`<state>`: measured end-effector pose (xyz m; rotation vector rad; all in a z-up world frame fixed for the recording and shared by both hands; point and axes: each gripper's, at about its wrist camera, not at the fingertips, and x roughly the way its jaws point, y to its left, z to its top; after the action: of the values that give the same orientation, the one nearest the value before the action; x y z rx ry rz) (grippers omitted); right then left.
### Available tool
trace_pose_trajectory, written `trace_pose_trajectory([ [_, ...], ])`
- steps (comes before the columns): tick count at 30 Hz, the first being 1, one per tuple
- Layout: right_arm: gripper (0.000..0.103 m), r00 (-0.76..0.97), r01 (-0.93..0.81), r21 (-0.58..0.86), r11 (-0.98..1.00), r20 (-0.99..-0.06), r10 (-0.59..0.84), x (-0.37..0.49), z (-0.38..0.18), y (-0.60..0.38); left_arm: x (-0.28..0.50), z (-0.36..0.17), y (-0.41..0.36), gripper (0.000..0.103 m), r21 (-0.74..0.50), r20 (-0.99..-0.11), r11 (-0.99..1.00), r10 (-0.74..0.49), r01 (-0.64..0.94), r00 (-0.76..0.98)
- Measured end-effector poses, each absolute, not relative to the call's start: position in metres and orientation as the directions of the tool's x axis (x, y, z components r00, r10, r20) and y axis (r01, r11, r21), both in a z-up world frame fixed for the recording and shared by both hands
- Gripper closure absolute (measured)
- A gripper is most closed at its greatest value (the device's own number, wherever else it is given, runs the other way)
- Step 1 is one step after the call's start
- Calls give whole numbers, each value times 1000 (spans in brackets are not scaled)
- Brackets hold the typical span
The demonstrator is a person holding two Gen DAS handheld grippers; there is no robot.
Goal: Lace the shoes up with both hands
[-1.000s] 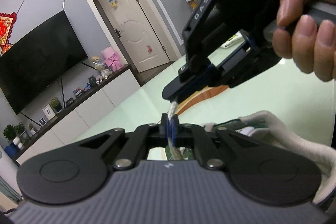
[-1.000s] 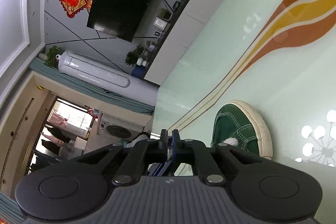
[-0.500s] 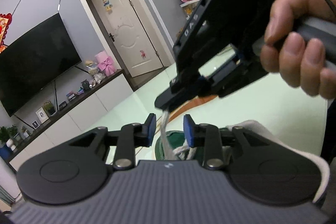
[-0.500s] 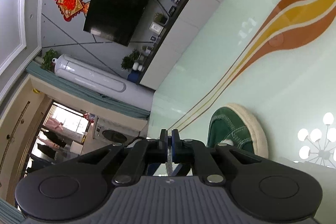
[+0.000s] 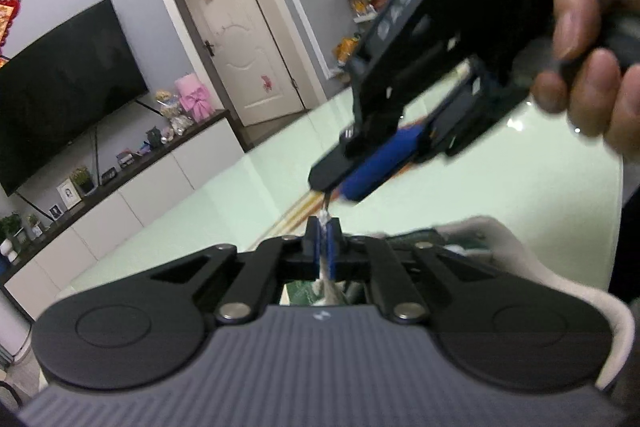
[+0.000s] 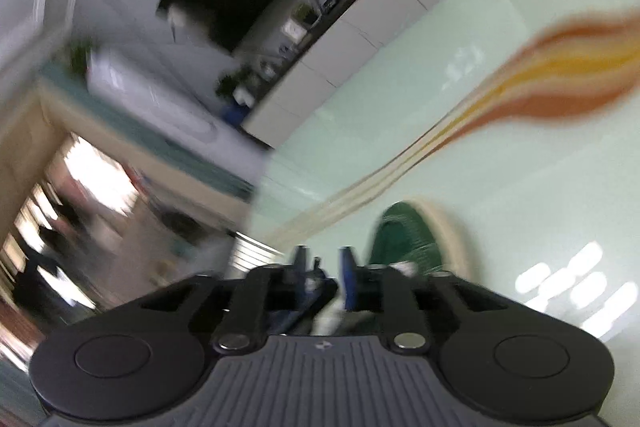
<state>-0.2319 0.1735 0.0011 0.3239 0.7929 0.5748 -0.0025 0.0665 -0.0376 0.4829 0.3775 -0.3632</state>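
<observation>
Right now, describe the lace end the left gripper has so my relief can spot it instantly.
Start at the pale green table, then the green shoe with its cream sole. Above it, the left gripper pinches the lace: a whitish, frayed strand between blue pads, unlike anything nearby.

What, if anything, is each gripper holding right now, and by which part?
The left gripper pinches the white shoelace near its tip; the right gripper is open, holding nothing.

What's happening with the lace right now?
A person is lacing a green shoe on the pale green table with two handheld grippers. The left gripper is shut on the white lace, pinching its tip. The right gripper, held in a hand, hovers just above that tip with its jaws apart. The right wrist view is blurred.
</observation>
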Motion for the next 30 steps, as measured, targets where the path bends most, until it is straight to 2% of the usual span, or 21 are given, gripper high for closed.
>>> trace_pose_trajectory([
  [2,68,559,-478,276,834,-637,531,-246,7,190,-1,-38,67,99,378,-435,826,-242,419,867],
  [3,69,556,-489,258,833,-643,526,-248,7,192,-1,-37,67,99,375,-441,825,-242,422,864],
  [5,69,534,-547,124,828,-710,459,-259,-2,208,1,-38,67,99,374,-460,819,-244,435,854],
  [9,64,571,-514,23,858,-737,361,-259,-14,206,1,-44,59,99,409,-510,776,-241,480,825],
  [14,61,540,-425,161,891,-744,392,-249,-30,180,-2,-42,52,99,442,-558,714,-254,542,790],
  [18,52,536,-386,223,895,-735,414,-247,-30,171,-9,-40,47,99,473,-595,662,-247,582,765],
  [26,51,561,-410,166,897,-730,391,-254,-25,185,-5,-48,36,99,513,-663,570,-212,642,718],
  [30,49,564,-414,153,897,-731,385,-252,-26,187,7,-45,39,99,462,-683,602,-227,651,695],
])
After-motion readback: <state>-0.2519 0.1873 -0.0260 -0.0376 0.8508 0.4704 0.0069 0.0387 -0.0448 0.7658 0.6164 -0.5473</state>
